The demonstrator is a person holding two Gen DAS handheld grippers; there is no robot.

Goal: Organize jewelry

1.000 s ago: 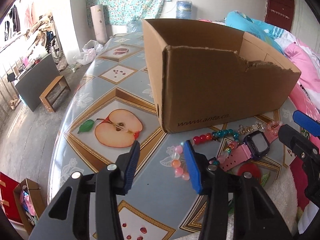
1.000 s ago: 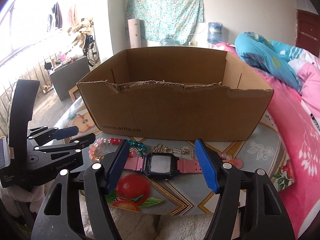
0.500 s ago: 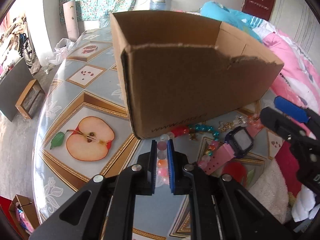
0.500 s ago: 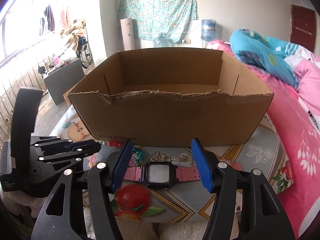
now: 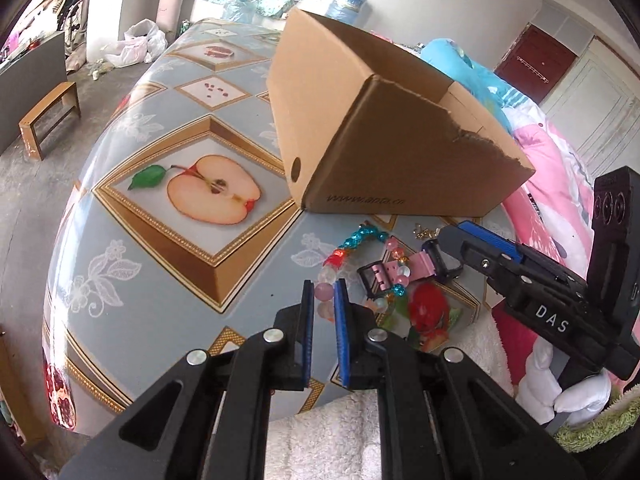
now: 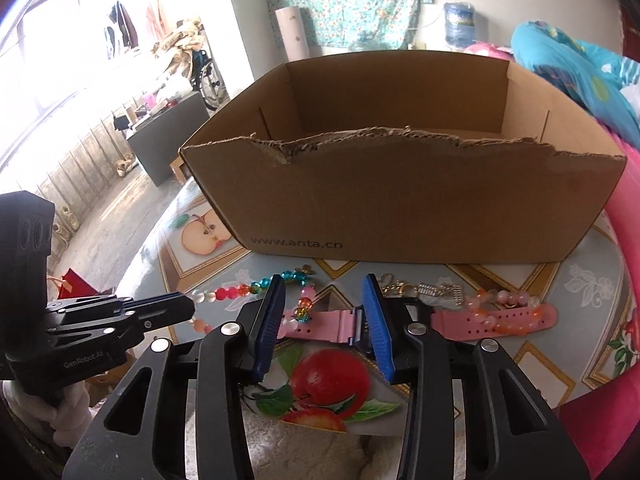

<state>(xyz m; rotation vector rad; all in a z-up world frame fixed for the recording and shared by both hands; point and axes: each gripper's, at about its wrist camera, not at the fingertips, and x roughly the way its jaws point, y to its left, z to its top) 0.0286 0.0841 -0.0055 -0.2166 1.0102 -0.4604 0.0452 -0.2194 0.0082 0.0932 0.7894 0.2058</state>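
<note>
We see the pink-strapped digital watch (image 6: 340, 330) lying flat on the fruit-patterned tablecloth (image 5: 168, 280), its long axis running parallel to the near wall of the open brown cardboard box (image 6: 400, 200), just in front of that wall. The string of coloured glass beads (image 5: 348, 248) curls from beside the box's near-left corner toward us. Left of the box the cloth lies bare as far as the table's rounded edge; the watch lies close to the table's near edge.

Our left gripper (image 5: 323, 312) is clamped on the pale pink beads at the string's near end. Our right gripper (image 6: 324, 320) straddles the watch, its blue jaws closing with the left strap between them, pads not yet pressing.
</note>
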